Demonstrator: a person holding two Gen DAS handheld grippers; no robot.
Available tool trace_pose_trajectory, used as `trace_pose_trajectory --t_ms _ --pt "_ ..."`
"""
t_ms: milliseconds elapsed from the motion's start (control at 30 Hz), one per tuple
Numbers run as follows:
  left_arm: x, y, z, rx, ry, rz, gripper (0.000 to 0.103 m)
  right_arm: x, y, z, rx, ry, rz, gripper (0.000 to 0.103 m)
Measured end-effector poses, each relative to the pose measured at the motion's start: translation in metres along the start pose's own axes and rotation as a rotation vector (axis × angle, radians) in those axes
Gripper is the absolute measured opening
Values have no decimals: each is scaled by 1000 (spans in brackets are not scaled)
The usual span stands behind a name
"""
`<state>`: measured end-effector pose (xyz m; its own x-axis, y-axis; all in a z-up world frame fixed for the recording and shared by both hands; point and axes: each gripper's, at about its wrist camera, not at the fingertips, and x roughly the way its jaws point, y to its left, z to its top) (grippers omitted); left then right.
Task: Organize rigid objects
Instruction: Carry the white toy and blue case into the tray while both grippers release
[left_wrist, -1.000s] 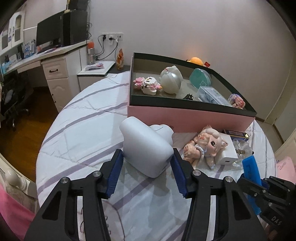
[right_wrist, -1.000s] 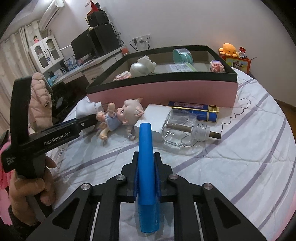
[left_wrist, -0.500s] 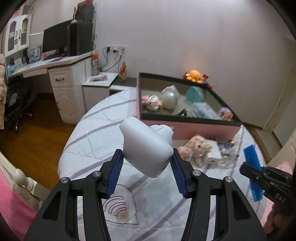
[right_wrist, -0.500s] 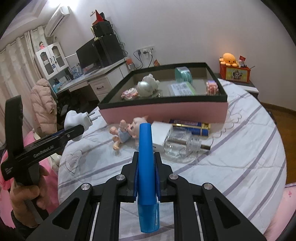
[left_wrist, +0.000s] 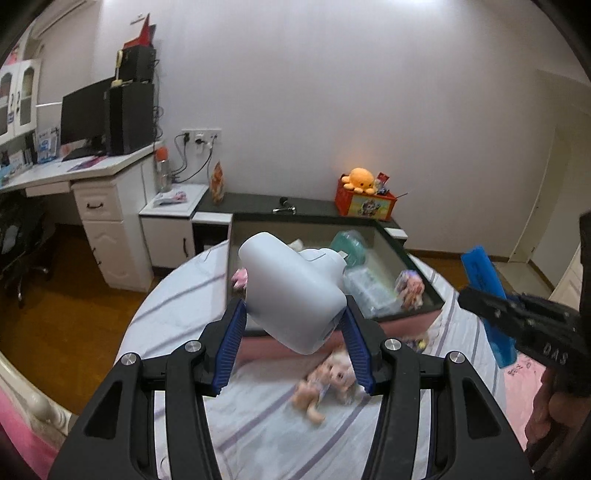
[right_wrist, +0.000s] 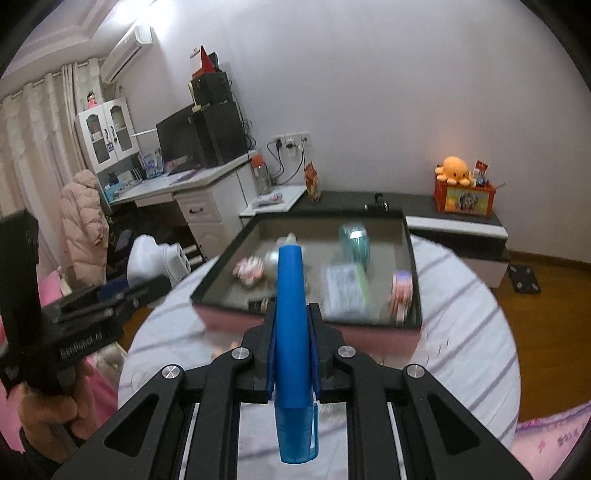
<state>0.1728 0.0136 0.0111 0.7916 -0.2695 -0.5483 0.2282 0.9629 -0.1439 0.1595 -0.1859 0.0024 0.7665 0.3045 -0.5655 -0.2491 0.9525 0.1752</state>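
Note:
My left gripper (left_wrist: 293, 345) is shut on a white plug-in device (left_wrist: 293, 295) and holds it high above the bed; it also shows in the right wrist view (right_wrist: 155, 260). My right gripper (right_wrist: 291, 354) is shut on a blue flat case (right_wrist: 291, 325), also lifted; the case shows in the left wrist view (left_wrist: 485, 291). The pink box with a dark rim (right_wrist: 306, 325) lies below and ahead, holding a teal roll (right_wrist: 354, 240), a clear packet (right_wrist: 345, 286) and small toys. A pig doll (left_wrist: 328, 380) lies on the bed in front of the box.
The round bed has a white striped cover (right_wrist: 461, 332). A white desk with a monitor (left_wrist: 85, 173) stands at the left. A low dark cabinet with an orange plush (left_wrist: 360, 179) stands behind the box. Wooden floor (left_wrist: 66, 302) surrounds the bed.
Both grippers have risen well above the bed with their objects still held. The box and the doll now appear lower and farther off.

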Motion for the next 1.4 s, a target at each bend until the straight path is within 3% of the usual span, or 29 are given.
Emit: trace_pose_trajectory --t_ms 300,600,933,1233,1300,1333,1367,1400 --pt "36 -5 28 6 4 -16 53 39 -18 44 6 25 -1 14" --pt "80 -8 37 11 53 -19 53 92 -48 58 61 91 -21 14" --pt "139 -8 25 6 157 -14 53 147 -80 52 100 187 -87 14" --pt "160 -11 12 30 224 20 54 168 -91 39 104 236 -120 14" --pt "159 -11 10 41 226 40 63 167 -90 36 94 232 -119 16" --pt "156 -11 8 46 219 47 68 164 -89 35 86 224 -114 27" --pt "153 -10 6 48 212 55 81 162 -89 35 87 221 -111 41" --pt "150 -10 6 48 204 64 90 159 -88 34 90 214 -99 71"
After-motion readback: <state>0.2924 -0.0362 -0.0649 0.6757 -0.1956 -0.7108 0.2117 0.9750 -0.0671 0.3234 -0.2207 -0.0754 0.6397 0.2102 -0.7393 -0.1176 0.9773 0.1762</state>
